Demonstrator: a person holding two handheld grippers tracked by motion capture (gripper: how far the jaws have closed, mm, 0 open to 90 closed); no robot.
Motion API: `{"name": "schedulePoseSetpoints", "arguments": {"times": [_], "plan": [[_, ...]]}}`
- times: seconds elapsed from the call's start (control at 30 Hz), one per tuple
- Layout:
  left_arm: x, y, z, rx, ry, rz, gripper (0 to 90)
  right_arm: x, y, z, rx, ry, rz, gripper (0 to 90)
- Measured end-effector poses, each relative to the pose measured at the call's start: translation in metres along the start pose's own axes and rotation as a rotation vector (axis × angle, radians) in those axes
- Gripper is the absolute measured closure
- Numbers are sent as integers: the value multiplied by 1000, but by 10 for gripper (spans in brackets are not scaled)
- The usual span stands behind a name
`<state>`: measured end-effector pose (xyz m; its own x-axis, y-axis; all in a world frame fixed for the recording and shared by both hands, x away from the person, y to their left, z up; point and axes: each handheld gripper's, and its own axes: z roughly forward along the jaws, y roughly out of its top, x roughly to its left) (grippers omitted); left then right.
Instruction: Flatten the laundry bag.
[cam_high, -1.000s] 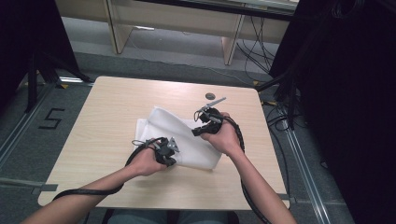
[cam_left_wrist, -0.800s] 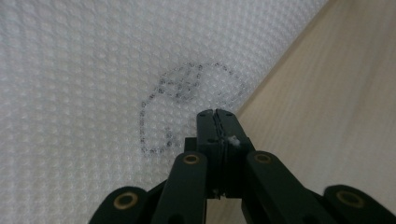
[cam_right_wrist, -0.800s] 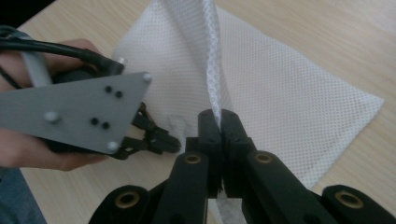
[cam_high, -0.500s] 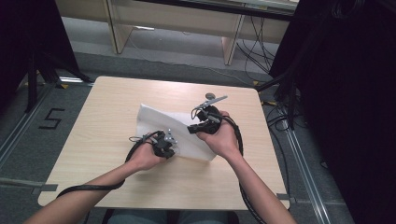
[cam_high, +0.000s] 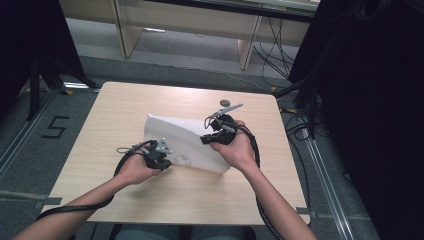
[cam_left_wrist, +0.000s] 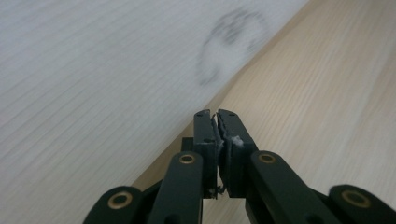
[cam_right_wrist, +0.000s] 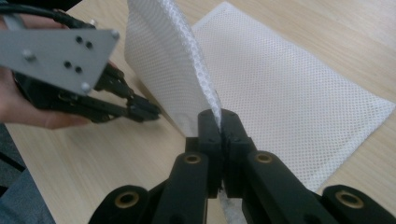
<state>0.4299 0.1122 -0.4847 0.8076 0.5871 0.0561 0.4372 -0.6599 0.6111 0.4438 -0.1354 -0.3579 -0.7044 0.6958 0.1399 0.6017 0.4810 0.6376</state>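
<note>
White rectangular mesh cloth (cam_high: 187, 142) lies with its long axis from far-left to near-right; right gripper (cam_right_wrist: 219, 122) pinches a lifted edge, left gripper (cam_left_wrist: 215, 122) clamps its near edge.

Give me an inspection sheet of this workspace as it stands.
Surface: wooden table, bare around the work.
Job's things: white mesh cloth, one edge lifted off the table.
Clutter: small dark disc near the far edge.
Grippers: right gripper shut on the cloth's raised edge; left gripper at the cloth's near edge, jaws just been closing, nothing seen between them.
Cables: one black cable trails from the right gripper, another from the left.
Surroundings: grey floor with a 5 mark, loose floor cables, wooden furniture behind.
</note>
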Motion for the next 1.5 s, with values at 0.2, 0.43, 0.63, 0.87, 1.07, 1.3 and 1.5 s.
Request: {"name": "schedulePoseSetpoints", "arguments": {"times": [0.2, 0.43, 0.63, 0.87, 1.07, 1.3, 1.5], "plan": [[19, -14, -9, 12, 7, -50, 866, 5, -1, 0, 9, 19, -11, 895], [30, -17, -7, -19, 37, -97, 862, 13, -4, -3, 19, 24, -23, 895], [29, -25, -18, -13, 30, -106, 848, 18, -10, -1, 27, 50, -29, 895], [37, -54, -57, -75, 70, -155, 825, 25, -19, 4, 40, 81, -49, 895], [60, -86, -90, -68, 165, -182, 790, 28, -22, 5, 64, 105, -79, 895], [78, -104, -102, -115, 247, -281, 668, 34, -29, 6, 91, 114, -88, 895], [78, -95, -105, -150, 276, -271, 594, 39, -38, 8, 129, 131, -91, 895]]}}
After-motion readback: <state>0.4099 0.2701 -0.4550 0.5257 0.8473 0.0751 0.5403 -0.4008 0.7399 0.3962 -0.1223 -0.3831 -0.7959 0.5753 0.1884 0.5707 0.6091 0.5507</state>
